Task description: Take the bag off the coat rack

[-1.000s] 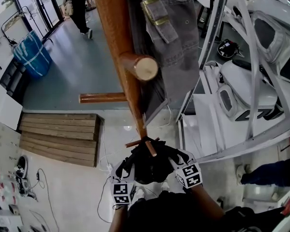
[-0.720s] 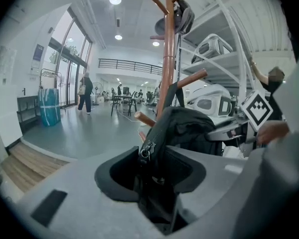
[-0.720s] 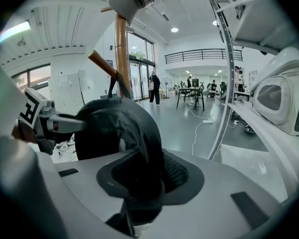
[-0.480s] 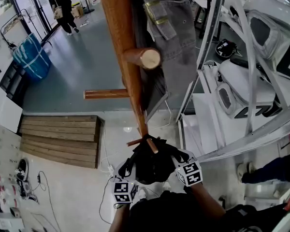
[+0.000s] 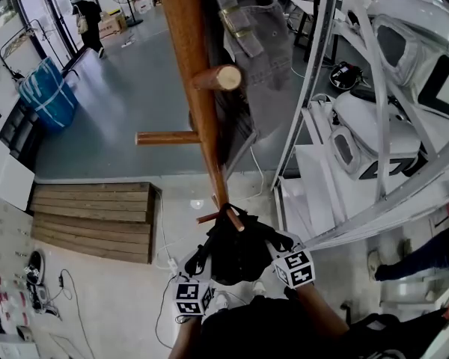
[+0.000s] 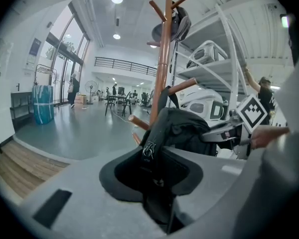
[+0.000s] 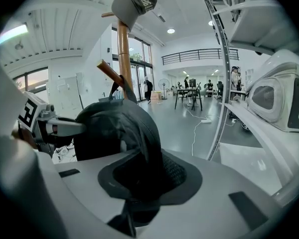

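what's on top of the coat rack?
A grey cap hangs at the rack's top. The cap covers whatever it hangs on, so that can't be seen.

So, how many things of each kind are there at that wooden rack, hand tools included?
coat rack: 1
black bag: 1, on a low peg
grey cap: 1, at the top
tools: 2, left tool and right tool, jaws just closed in on the black bag, fabric between them
total: 5

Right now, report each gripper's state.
Left gripper: just closed further, clamped on the black bag.
Right gripper: just closed further, clamped on the same bag.
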`<state>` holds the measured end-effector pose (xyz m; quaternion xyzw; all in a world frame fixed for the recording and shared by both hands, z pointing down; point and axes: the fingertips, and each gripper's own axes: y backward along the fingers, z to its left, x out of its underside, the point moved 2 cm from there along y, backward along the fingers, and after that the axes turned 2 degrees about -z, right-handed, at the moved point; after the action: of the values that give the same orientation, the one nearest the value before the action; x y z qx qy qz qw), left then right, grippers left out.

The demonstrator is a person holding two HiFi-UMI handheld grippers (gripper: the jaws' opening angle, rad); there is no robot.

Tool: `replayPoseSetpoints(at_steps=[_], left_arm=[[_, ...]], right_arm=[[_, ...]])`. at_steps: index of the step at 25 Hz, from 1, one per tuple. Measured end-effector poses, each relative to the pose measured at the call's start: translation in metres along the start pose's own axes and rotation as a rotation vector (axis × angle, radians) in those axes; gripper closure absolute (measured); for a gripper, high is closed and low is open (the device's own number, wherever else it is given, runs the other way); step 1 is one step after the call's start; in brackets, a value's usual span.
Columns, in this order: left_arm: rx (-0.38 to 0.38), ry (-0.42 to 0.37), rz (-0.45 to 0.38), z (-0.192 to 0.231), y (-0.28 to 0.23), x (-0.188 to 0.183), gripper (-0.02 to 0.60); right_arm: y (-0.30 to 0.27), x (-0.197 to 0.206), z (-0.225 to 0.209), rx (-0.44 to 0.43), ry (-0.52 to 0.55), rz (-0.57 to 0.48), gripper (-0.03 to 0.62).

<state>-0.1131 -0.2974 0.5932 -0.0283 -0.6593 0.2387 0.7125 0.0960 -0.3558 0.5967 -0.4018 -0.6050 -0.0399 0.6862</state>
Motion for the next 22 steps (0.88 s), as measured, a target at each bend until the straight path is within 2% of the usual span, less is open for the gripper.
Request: replayPoseSetpoints(at_steps=[22], left_arm=[[0.088, -0.037, -0.070, -0.015, 0.032, -0.025, 0.486]], right_arm=[[0.044, -0.014, 0.022, 0.062, -0.020, -0.073, 0.507]])
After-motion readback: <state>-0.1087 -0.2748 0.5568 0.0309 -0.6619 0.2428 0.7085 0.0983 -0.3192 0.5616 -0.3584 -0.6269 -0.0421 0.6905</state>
